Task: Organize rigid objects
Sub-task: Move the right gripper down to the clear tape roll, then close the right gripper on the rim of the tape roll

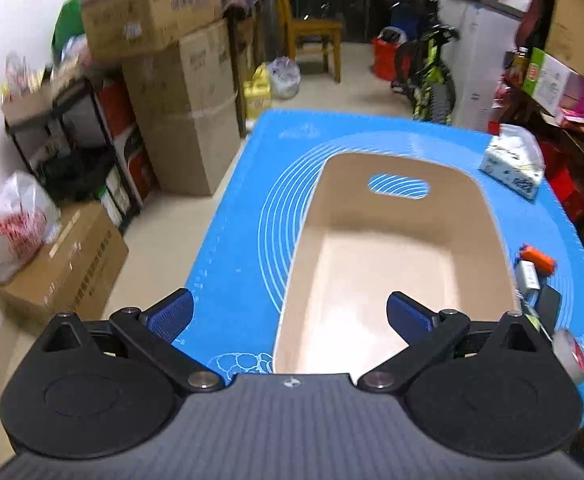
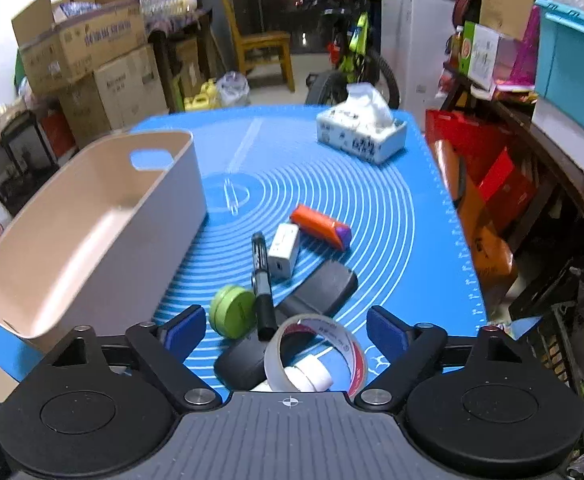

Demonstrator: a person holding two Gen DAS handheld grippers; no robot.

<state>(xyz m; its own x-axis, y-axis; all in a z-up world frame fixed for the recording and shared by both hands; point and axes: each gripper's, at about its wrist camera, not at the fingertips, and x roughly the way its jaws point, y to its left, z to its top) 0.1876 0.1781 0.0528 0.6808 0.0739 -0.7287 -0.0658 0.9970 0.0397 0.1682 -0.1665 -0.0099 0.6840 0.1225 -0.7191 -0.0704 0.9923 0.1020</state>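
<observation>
Nothing is picked yet: the right gripper [image 2: 286,330], fingers spread, is held over the clear round tape roll [image 2: 315,354] beside the empty beige plastic bin [image 2: 92,216], so closing comes next.

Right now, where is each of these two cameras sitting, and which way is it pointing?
Left wrist view: rides on the left tool, looking down and forward into the empty beige bin on the blue mat; only its open fingers show.
Right wrist view: rides on the right tool, over the tape roll, black marker and green round tin; open fingers show.
Shared: the bin, mat, tissue box and orange item.
</observation>
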